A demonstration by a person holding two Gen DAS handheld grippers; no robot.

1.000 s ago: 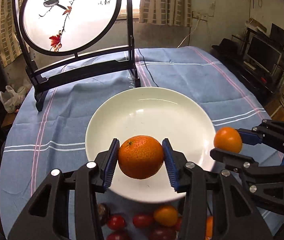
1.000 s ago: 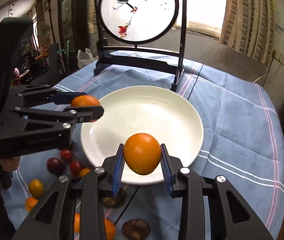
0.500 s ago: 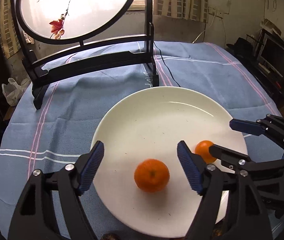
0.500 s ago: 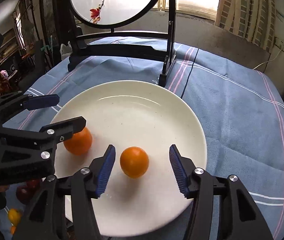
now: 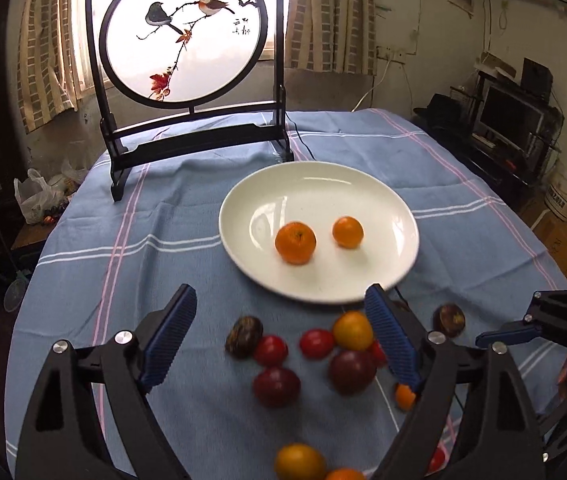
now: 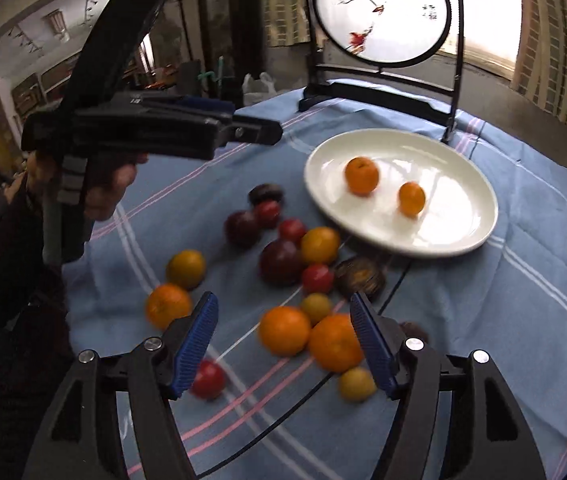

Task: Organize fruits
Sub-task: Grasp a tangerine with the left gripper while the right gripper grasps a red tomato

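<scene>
A white plate [image 5: 363, 188] [image 6: 459, 236] holds a larger orange [image 5: 295, 242] [image 6: 361, 175] and a smaller orange [image 5: 348, 232] [image 6: 412, 198]. Several loose fruits lie on the blue cloth in front of it: red tomatoes [image 5: 270, 350], dark plums [image 5: 351, 366] [image 6: 281, 261], oranges [image 6: 284, 330] and yellow fruits [image 6: 186, 269]. My left gripper [image 5: 279, 340] is open and empty above the loose fruit. My right gripper [image 6: 283, 340] is open and empty above two oranges. The left gripper also shows in the right wrist view [image 6: 243, 128].
A round painted screen on a black stand [image 5: 187, 80] [image 6: 383, 40] stands at the back of the table. A black cable [image 5: 303, 148] runs past the plate. Two dark passion fruits [image 5: 243, 330] [image 6: 359, 276] lie near the plate. Furniture lines the right wall.
Both grippers have pulled back from the plate, leaving the two oranges on it. They now hang open over the loose fruit on the cloth.
</scene>
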